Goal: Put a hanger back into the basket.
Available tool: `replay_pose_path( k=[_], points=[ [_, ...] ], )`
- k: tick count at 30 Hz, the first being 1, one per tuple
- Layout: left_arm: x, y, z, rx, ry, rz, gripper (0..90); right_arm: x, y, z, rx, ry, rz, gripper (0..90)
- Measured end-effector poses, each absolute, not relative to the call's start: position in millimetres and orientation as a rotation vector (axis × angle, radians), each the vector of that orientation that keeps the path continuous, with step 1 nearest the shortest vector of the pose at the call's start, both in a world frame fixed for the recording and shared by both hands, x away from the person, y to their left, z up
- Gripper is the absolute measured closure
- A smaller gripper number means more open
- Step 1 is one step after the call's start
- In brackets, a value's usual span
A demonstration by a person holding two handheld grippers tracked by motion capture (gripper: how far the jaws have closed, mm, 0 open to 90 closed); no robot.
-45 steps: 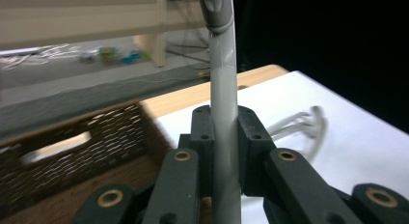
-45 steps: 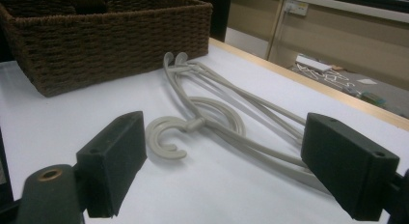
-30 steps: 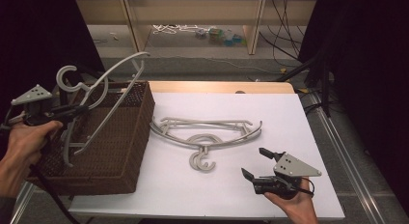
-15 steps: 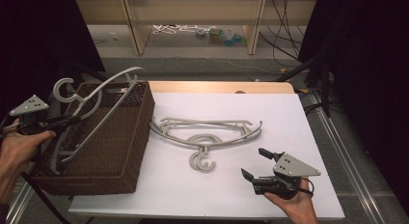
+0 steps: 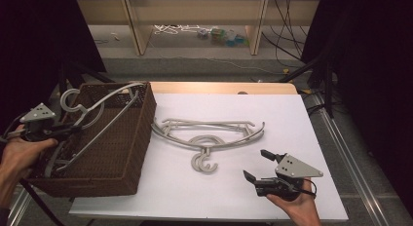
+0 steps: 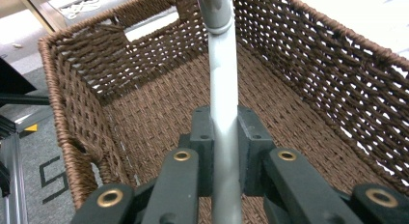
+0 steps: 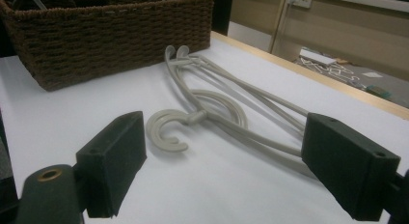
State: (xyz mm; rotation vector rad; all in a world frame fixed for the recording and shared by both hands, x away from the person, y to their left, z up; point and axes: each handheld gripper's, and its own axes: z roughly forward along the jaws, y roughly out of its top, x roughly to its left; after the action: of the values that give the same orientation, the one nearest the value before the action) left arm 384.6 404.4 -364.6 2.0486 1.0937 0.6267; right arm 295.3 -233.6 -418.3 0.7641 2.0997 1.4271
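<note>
White covering lies over the counter [image 5: 292,119], with dark surroundings and a wooden shelf unit behind it holding tangled cables and small clutter. No brand, label or readable writing shows on anything. One brown woven basket [image 5: 131,153] stands at the counter's left side. Grey hangers: one hanger [image 5: 104,102] rests tilted in the basket, its hook rising above the far-left rim; the loose hangers [image 5: 209,133] lie stacked on the white cover just right of the basket, at least two by their hooks, though the exact count cannot be told. Two tongs are in hand. The left tongs [image 6: 225,137] are clenched on the tilted hanger's bar, above the basket's floor. The right tongs [image 5: 258,165] are released, resting low on the counter near the front edge, pointing toward the loose hangers without touching them.
</note>
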Motion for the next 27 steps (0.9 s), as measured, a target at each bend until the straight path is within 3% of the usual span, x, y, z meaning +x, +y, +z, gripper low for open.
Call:
replay_pose_path(
  k=[3,11,23,27],
  points=[
    [388.7,402.7,-369.3,2.146,1.074,0.613,79.4,295.8,-233.6,-419.1,0.761,2.102,1.428,16.8],
    [404.0,395.3,-390.5,2.193,1.177,0.542,79.3,295.7,-232.9,-419.0,0.764,2.109,1.429,16.9],
    [411.7,402.1,-411.3,2.160,1.297,0.493,77.0,296.4,-232.8,-420.2,0.766,2.120,1.423,16.9],
    [412.7,403.9,-411.9,2.159,1.344,0.537,72.7,297.5,-232.1,-421.0,0.762,2.111,1.429,16.9]
  ],
)
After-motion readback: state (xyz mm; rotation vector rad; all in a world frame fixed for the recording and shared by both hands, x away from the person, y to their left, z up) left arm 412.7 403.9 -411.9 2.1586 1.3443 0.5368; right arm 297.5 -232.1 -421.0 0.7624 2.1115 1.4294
